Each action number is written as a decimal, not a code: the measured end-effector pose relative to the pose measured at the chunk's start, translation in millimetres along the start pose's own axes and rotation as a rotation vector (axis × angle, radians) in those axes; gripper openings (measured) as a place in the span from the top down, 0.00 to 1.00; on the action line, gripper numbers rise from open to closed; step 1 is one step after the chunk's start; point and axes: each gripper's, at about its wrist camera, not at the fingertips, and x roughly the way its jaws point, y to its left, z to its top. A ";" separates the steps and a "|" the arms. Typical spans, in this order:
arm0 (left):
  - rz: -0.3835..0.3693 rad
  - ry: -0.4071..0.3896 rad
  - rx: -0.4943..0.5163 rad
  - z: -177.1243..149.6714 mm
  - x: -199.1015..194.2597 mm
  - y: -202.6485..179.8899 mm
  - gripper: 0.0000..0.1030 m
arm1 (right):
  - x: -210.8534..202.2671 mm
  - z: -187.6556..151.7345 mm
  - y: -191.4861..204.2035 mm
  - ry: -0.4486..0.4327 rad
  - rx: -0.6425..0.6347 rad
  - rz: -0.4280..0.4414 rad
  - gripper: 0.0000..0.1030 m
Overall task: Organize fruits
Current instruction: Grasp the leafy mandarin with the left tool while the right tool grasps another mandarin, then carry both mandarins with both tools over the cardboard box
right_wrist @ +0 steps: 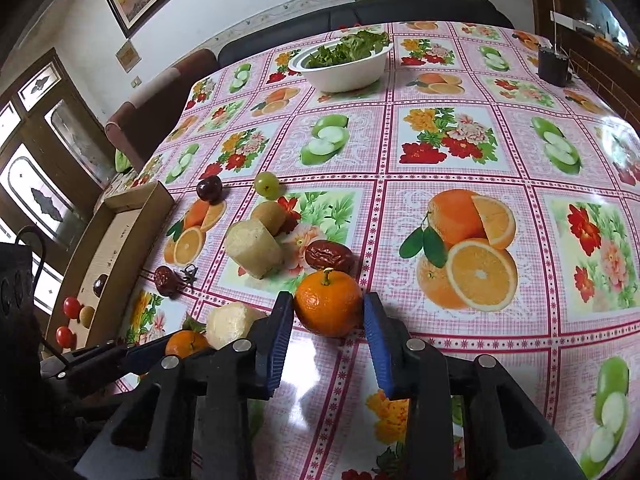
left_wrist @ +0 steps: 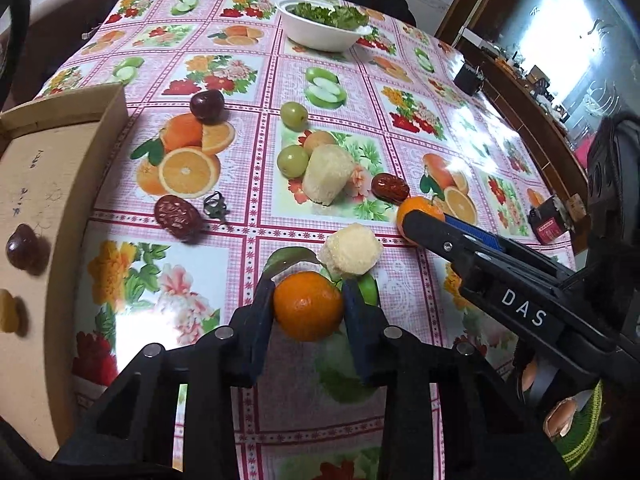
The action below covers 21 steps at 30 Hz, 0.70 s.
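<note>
Orange mandarin (left_wrist: pixel 307 307) clamped between blue pads of left gripper (left_wrist: pixel 308 312), on fruit-print tablecloth (left_wrist: pixel 400 280), touching pale peeled chunk (left_wrist: pixel 352 254). Second mandarin (right_wrist: pixel 329 304) with stem between pads of right gripper (right_wrist: pixel 329 330); pads meet both sides, gripping. Cardboard tray (left_wrist: pixel 86 184) at left edge, dark fruit inside. Red dates, green grapes, dark plum loose mid-table. White bowl (right_wrist: pixel 344 68) of greens at far side.
</note>
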 end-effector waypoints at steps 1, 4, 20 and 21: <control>0.002 -0.007 -0.001 -0.9 -3.7 0.6 0.70 | -2.2 -0.8 0.1 -0.004 0.001 -0.001 0.64; 0.012 -0.025 -0.004 -3.3 -13.9 3.4 0.70 | -14.2 -5.0 -0.2 -0.021 0.008 0.004 0.64; 0.103 -0.134 -0.080 -13.0 -72.7 39.7 0.70 | -71.9 -7.8 25.8 -0.138 0.016 0.096 0.65; 0.110 -0.138 -0.092 -14.0 -76.2 45.2 0.70 | -72.9 -7.5 29.9 -0.141 0.013 0.106 0.65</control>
